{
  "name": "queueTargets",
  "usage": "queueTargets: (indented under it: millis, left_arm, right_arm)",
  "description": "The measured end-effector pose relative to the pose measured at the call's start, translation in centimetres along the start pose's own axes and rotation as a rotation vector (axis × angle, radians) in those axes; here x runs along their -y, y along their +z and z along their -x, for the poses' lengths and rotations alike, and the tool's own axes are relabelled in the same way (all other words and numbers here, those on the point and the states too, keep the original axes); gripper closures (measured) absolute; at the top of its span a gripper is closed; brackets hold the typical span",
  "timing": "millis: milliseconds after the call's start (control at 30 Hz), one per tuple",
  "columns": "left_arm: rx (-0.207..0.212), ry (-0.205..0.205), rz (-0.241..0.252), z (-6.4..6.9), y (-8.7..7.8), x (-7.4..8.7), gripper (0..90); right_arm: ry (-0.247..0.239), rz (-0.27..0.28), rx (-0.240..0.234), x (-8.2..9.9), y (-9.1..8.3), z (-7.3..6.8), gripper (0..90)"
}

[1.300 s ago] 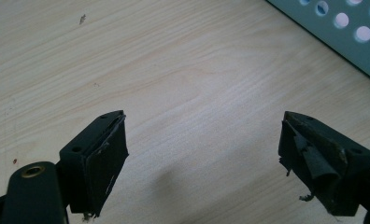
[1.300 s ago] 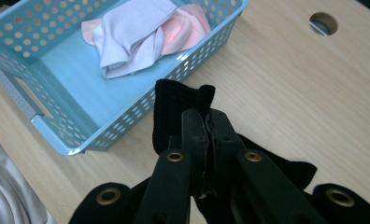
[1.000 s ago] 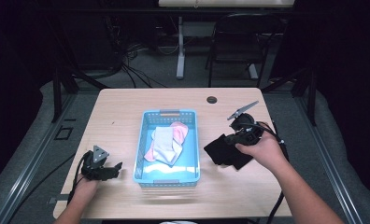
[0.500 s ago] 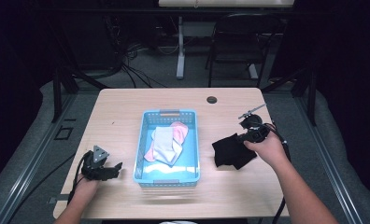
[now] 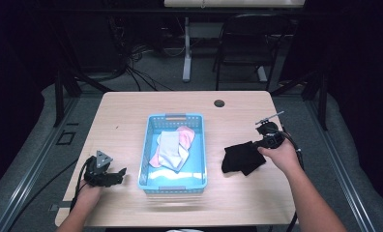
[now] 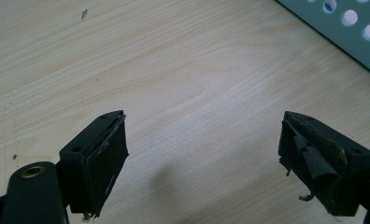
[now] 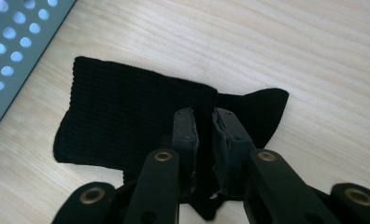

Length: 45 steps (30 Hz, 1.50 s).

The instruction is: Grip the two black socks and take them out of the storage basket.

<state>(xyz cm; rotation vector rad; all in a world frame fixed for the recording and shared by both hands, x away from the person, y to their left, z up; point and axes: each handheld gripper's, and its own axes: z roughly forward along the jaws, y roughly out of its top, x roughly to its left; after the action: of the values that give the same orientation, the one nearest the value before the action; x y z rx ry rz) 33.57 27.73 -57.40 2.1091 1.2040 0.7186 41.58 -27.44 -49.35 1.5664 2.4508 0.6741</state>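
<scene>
A black sock [image 5: 243,157] lies flat on the wooden table [image 5: 126,116], to the right of a blue basket [image 5: 146,150]. My right gripper [image 5: 258,145] is at the sock's right end. In the right gripper view the black sock [image 7: 127,121] spreads out ahead, and my right gripper [image 7: 204,116] has a narrow gap between its jaws with a fold of the sock in it. These jaws have just been opening. My left gripper [image 5: 119,173] rests at the table's near left, and in its own view my left gripper [image 6: 204,135] is wide open over bare wood.
The basket holds a pink cloth [image 5: 187,135] and a white one [image 5: 170,147]. A dark round grommet [image 5: 219,103] sits near the table's far edge. A chair [image 5: 243,43] and cables stand on the floor beyond. The basket wall [image 7: 10,46] is close to the sock's left side.
My right hand carried the black sock to the right and down onto the table, where it now lies flat. The left gripper stayed where it was.
</scene>
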Motion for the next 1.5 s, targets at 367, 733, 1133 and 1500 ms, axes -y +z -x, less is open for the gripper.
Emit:
queueTargets:
  millis: [367,733,1133,1500]
  left_arm:
    - [-0.001,0.004,0.0,0.1,0.1,-0.1,15.6]
    - [0.003,0.007,0.004,0.0,0.0,-0.1,15.5]
    - [0.002,0.005,0.007,0.0,-0.1,0.0,15.5]
    - [0.003,0.008,0.005,0.0,0.0,0.0,15.5]
  right_arm:
    - [-0.034,0.027,0.004,-0.2,-1.0,-0.8,70.4]
    - [-0.103,0.059,-0.007,-0.4,-2.5,-3.3,67.8]
    - [-0.166,0.117,-0.015,0.9,-3.8,-6.6,66.0]
    - [-0.149,0.18,-0.023,3.6,-1.6,-8.1,64.7]
